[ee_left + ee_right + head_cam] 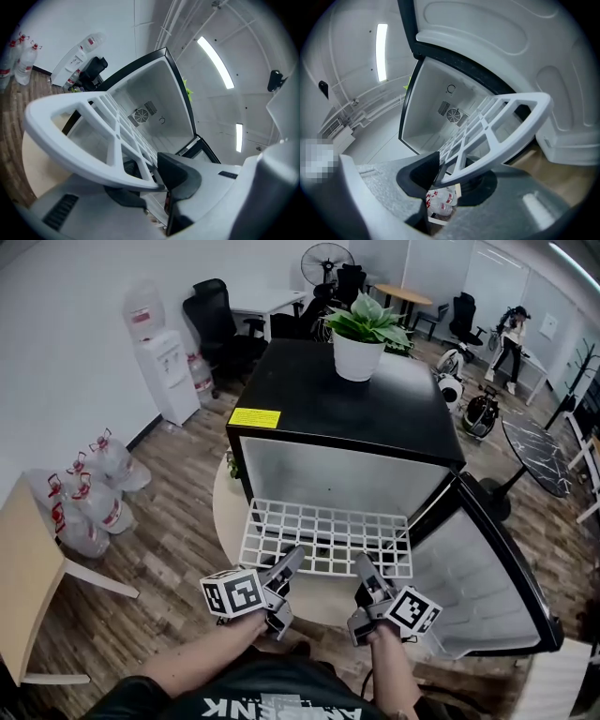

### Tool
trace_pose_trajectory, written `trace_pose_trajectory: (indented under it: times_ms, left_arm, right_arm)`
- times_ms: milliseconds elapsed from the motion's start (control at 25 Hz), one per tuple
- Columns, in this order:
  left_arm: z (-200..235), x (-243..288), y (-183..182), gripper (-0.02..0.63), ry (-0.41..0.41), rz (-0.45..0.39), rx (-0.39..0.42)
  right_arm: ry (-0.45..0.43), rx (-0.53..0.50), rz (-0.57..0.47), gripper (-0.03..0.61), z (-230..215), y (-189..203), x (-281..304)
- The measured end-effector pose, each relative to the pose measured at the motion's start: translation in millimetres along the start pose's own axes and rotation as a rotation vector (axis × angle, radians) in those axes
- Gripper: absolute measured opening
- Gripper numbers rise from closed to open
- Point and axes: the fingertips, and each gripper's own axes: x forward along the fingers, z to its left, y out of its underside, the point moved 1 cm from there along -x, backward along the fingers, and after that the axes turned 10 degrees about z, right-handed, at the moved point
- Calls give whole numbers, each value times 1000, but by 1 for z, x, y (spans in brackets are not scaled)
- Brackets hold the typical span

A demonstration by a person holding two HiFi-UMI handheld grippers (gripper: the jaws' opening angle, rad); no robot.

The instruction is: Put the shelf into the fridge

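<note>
The left tool (285, 568) and right tool (362, 570) pinch the shelf (328, 532) by its lower edge. Keep it flat and push straight into the fridge (309, 390). It may be partly in.

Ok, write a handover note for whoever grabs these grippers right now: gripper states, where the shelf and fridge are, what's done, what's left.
Left gripper: shut on the near rim of the white grid shelf, left part.
Right gripper: shut on the same rim, right part.
Mini fridge: door open; shelf held in front, far edge at the opening.
Done: shelf lifted and lined up.
Left: slide it fully in, release both grippers.
</note>
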Motion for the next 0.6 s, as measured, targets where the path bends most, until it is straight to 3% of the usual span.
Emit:
trace_pose_trajectory:
  times_ms: [600]
  left_arm:
    - [17, 22, 1, 87, 45, 32, -57]
  right_arm:
    - [35, -14, -20, 109, -15, -8, 13]
